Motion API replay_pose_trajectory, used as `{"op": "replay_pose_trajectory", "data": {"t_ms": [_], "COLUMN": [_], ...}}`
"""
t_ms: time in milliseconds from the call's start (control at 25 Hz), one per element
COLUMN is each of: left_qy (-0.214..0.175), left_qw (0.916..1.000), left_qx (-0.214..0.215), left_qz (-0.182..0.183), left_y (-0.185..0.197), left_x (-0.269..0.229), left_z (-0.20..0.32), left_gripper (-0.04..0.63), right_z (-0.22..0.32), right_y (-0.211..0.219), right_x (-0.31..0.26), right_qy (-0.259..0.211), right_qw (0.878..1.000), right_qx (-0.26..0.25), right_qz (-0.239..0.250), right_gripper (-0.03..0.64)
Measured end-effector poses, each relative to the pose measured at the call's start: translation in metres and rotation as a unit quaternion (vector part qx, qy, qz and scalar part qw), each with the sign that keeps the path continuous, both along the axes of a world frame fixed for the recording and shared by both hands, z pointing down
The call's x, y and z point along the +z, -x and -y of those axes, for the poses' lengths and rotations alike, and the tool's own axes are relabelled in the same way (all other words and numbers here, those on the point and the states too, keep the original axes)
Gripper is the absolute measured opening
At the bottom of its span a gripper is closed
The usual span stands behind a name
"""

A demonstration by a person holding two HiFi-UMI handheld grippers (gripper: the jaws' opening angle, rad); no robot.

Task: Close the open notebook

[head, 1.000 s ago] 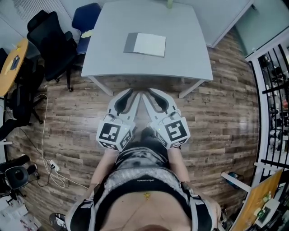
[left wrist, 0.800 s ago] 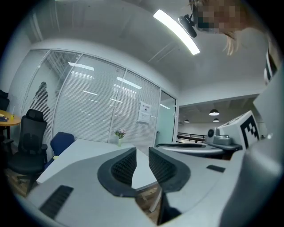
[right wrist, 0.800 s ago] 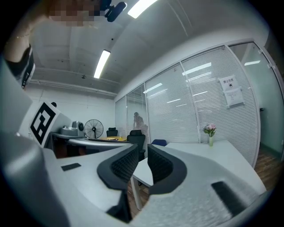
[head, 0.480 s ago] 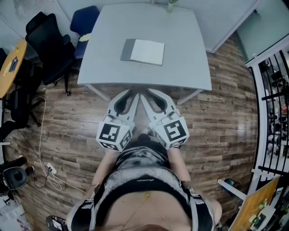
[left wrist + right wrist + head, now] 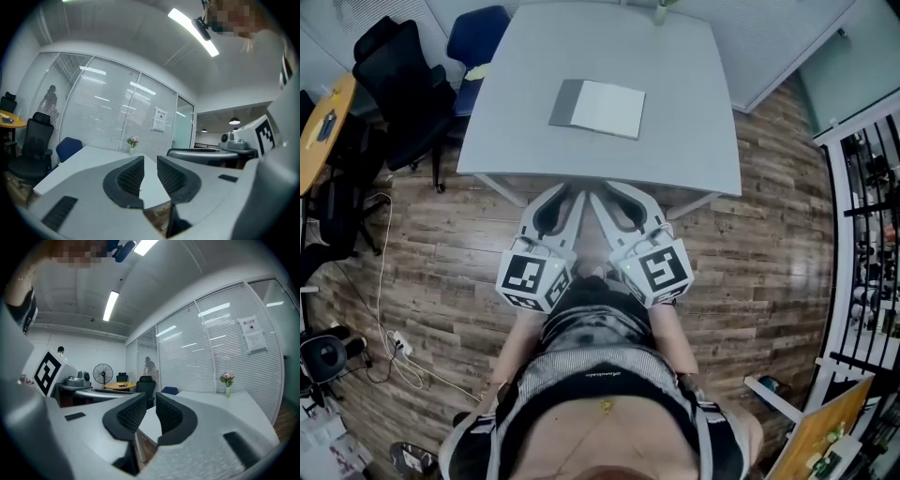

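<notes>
Both have advanced: the left claw (image 5: 570, 195) and right claw (image 5: 604, 195), slightly spread and empty, now near the pale grey surface (image 5: 684, 112); the open white-paged notebook (image 5: 598, 108) lies untouched.

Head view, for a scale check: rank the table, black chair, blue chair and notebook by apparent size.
1. table
2. black chair
3. blue chair and notebook look about alike, the chair partly hidden behind the table.

Ceiling strips (image 5: 185, 22) lit the room brightly and evenly, with soft shadows. The notebook (image 5: 598, 107) looked sharp. Fisheye bending curved the edges; both gripper views were black at the corners.
</notes>
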State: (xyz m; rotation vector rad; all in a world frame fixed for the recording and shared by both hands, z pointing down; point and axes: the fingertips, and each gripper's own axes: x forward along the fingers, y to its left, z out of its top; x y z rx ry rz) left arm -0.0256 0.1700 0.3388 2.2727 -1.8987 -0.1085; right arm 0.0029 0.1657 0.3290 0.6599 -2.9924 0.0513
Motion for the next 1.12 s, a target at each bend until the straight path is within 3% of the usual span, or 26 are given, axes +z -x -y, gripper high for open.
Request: {"op": "replay_pose_trajectory", "data": {"t_ms": [560,1120], "left_qy": [0.004,0.003], "left_qw": [0.9997,0.9988], "left_qx": [0.020,0.048], "left_qz": [-0.009,-0.007], "left_y": [-0.002,0.018], "left_x": [0.007,0.005], "left_z": [0.018,0.065], "left_gripper": [0.061,0.061], "right_z": [0.016,0.063], "right_y": [-0.007,0.019], "right_x": [0.009,0.012], "right_qy": [0.010,0.012], "right_qw": [1.000,0.999], "right_qx": [0.024,0.045], "right_qz": [-0.008,-0.010], "right_gripper": [0.064,0.064]}}
